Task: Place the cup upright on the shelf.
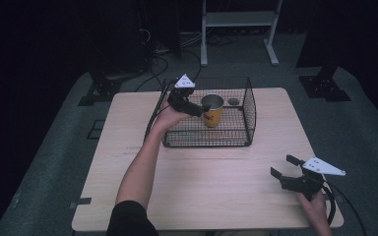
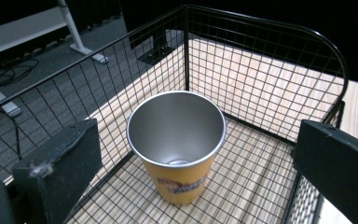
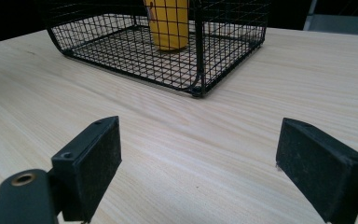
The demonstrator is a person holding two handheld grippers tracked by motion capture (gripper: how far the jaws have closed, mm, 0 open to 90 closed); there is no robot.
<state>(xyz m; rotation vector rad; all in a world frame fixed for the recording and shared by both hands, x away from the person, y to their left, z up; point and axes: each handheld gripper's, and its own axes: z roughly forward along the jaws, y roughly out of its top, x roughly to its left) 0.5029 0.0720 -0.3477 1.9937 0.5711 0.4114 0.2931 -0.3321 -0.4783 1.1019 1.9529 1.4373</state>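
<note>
A pale wooden counter [image 1: 206, 172] stands on a grey floor mat, with a black wire basket [image 1: 248, 105] set toward its far edge. Inside the basket a yellow cup [image 1: 212, 110] stands upright on the wire floor, near the basket's left wall; it has a bare metal inside and printed lettering on its side. A small dark round thing [image 1: 233, 102], too small to make out, lies in the basket's far right corner. The left tongs [image 1: 197, 109] reach over the basket's left wall, just beside the cup; the left gripper view shows their jaws spread wide to either side of the cup [image 2: 177, 144], touching nothing. The right tongs [image 1: 284, 166] hover low over the counter's near right corner, well apart from the basket, jaws wide apart and empty.
</note>
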